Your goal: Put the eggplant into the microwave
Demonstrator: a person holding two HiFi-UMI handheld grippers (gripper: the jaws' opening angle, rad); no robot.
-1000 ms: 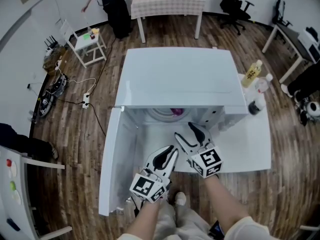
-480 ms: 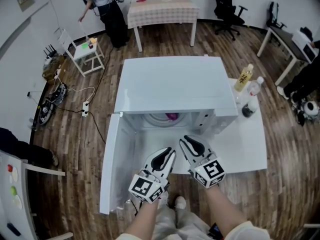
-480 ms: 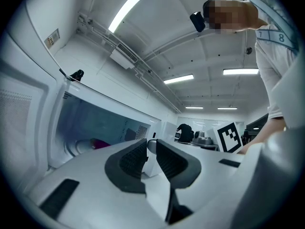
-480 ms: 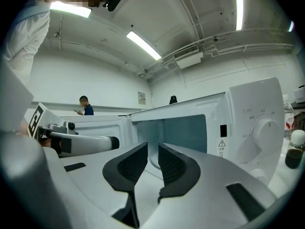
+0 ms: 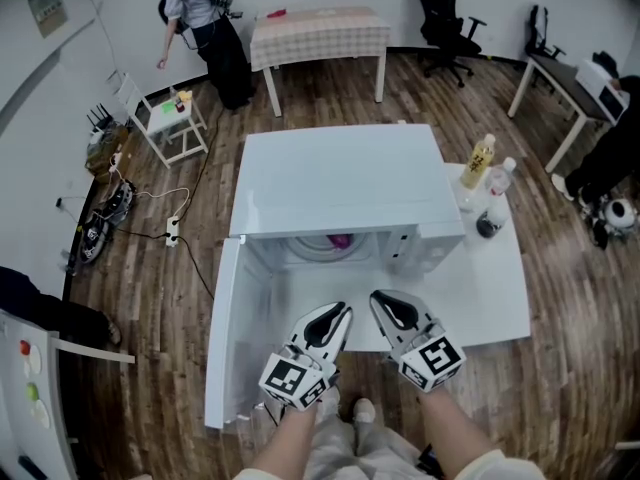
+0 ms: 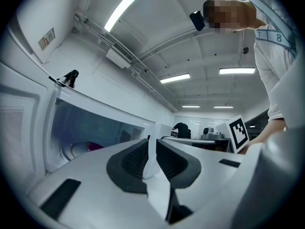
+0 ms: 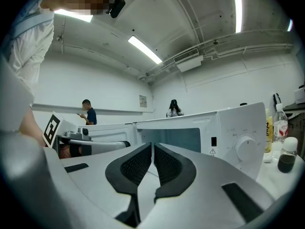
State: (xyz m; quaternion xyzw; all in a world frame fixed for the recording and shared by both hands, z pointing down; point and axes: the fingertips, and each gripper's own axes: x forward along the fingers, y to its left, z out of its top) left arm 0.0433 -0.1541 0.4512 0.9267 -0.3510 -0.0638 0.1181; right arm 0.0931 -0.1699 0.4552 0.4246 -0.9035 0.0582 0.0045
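Observation:
The purple eggplant (image 5: 341, 239) lies on the turntable inside the white microwave (image 5: 340, 173), whose door (image 5: 233, 340) hangs open to the left. A sliver of the eggplant (image 6: 95, 147) also shows in the left gripper view. My right gripper (image 5: 393, 311) is in front of the cavity, clear of it; its jaws have just been closing and now stand shut with nothing between them (image 7: 153, 149). My left gripper (image 5: 328, 322) is beside it near the door, pads together and empty (image 6: 151, 144). Both point at the microwave front (image 7: 238, 137).
On the white table (image 5: 495, 293), right of the microwave, stand a yellow bottle (image 5: 482, 155), a clear bottle (image 5: 500, 182) and a small dark bottle (image 5: 487, 225). Farther back are a person (image 5: 205, 18), a cloth-covered table (image 5: 320, 28) and an office chair (image 5: 445, 13).
The right gripper has drawn back from the microwave opening toward me and gone from wide open to shut, empty. The eggplant stays inside. The left gripper has hardly moved.

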